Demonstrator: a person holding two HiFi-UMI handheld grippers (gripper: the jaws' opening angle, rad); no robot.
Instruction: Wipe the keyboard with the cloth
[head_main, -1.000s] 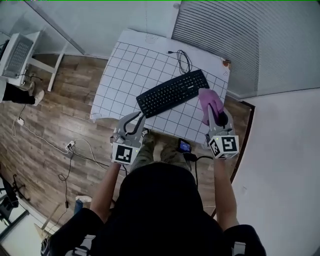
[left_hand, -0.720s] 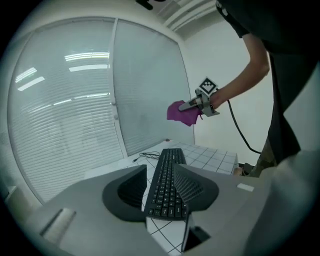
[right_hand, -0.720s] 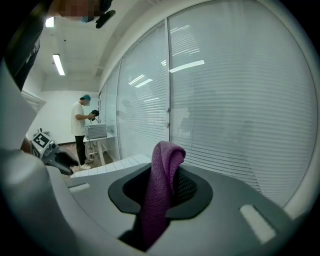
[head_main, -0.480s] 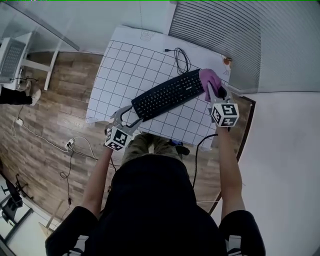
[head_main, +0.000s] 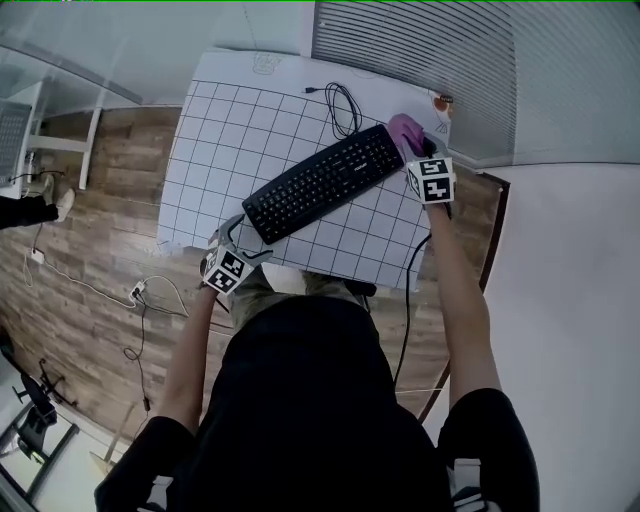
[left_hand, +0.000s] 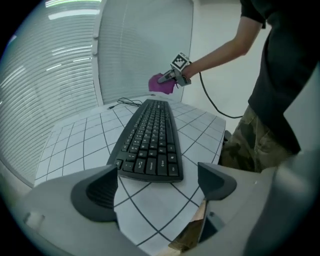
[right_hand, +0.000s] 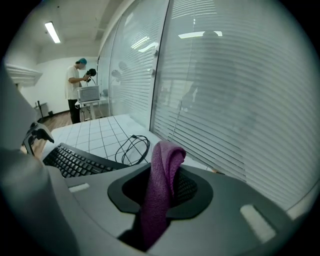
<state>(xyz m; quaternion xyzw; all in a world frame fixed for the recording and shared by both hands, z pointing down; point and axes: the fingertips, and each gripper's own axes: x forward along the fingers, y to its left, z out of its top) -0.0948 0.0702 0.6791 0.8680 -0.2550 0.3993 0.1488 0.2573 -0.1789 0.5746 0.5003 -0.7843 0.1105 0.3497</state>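
A black keyboard (head_main: 322, 183) lies slantwise on the white gridded table (head_main: 225, 120). My left gripper (head_main: 234, 232) is at the table's front edge, just short of the keyboard's left end (left_hand: 150, 140). Its jaws are opening wide, with nothing between the fingers (left_hand: 97, 192). My right gripper (head_main: 421, 150) is shut on a purple cloth (head_main: 404, 131) and holds it at the keyboard's far right end. In the right gripper view the cloth (right_hand: 161, 185) stands up folded between the pads, with the keyboard (right_hand: 75, 161) to the left. The left gripper view shows that gripper (left_hand: 172, 77) and the cloth (left_hand: 160, 84) beyond the keyboard.
The keyboard's cable (head_main: 341, 106) lies coiled on the table behind it. A blind-covered glass wall (head_main: 420, 50) runs along the table's far right side. Wood floor with loose cables (head_main: 140, 295) is at the left. A person (right_hand: 76, 90) stands by a cart far off.
My left gripper sank to the table's front edge and its jaws spread from shut to wide. My right gripper carried the cloth away from me to the keyboard's right end.
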